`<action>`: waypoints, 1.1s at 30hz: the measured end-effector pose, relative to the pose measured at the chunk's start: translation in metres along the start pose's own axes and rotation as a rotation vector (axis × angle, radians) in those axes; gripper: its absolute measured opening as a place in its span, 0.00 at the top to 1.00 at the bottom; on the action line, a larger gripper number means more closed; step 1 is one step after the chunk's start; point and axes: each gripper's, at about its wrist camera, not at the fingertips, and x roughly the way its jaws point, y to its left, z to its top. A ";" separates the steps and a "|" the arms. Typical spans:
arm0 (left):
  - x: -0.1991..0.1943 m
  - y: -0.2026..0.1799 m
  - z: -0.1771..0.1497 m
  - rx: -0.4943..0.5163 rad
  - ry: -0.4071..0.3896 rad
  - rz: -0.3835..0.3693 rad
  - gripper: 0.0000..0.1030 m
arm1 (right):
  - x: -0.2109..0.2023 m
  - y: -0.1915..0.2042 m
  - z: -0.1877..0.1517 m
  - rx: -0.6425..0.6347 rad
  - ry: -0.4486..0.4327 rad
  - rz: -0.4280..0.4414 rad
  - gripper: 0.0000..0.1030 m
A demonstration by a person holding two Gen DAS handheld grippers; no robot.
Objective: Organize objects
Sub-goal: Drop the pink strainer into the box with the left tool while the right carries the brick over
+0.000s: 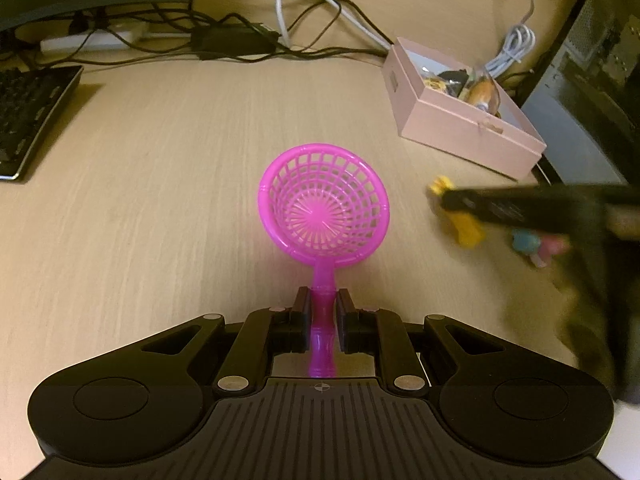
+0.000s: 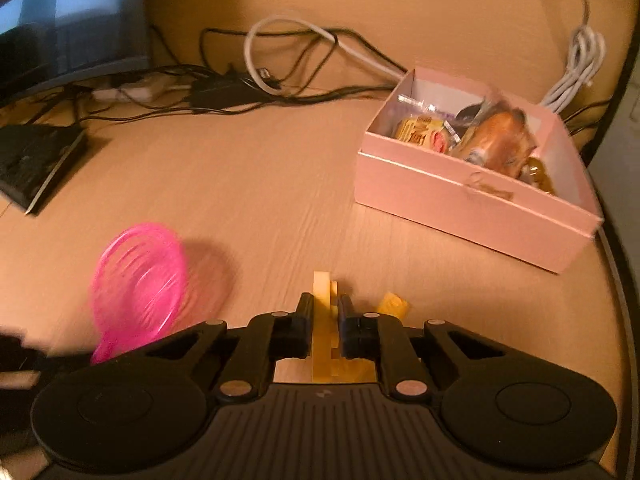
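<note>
The right gripper has its fingers pinched on a yellow toy piece, which stands upright between the pads with its top poking out ahead of them; from the left wrist view the same piece looks to hang just off the worktop, though blur makes that hard to tell. The long axis of the piece runs roughly along the fingers, so it should go into a container end first. A second small yellow bit lies on the worktop just right of the fingers. Ahead and to the right sits the open pink box, already holding wrapped snacks and odds and ends, and it lies nearer this hand than the other, so I would judge the coming move to be a carry forward and rightward over the near wall. The left gripper is clamped on the handle of a pink toy strainer, whose basket points straight away from the fingers, handle in line with them, held over the middle of the worktop and well apart from the box. Both grippers tilt downward at a steep slant. A small pastel figure lies beneath the right gripper's arm, and cables trail along the back.
</note>
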 end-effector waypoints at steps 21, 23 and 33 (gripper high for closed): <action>-0.015 -0.101 0.125 0.220 -0.201 -0.239 0.86 | -0.118 -0.088 -0.081 0.201 -0.081 -0.126 0.88; 0.003 -0.117 0.152 0.233 -0.217 -0.242 0.85 | -0.120 -0.091 -0.084 0.208 -0.097 -0.123 0.88; 0.135 -0.159 0.210 0.127 -0.137 -0.186 0.84 | -0.123 -0.110 -0.082 0.229 -0.097 -0.140 0.88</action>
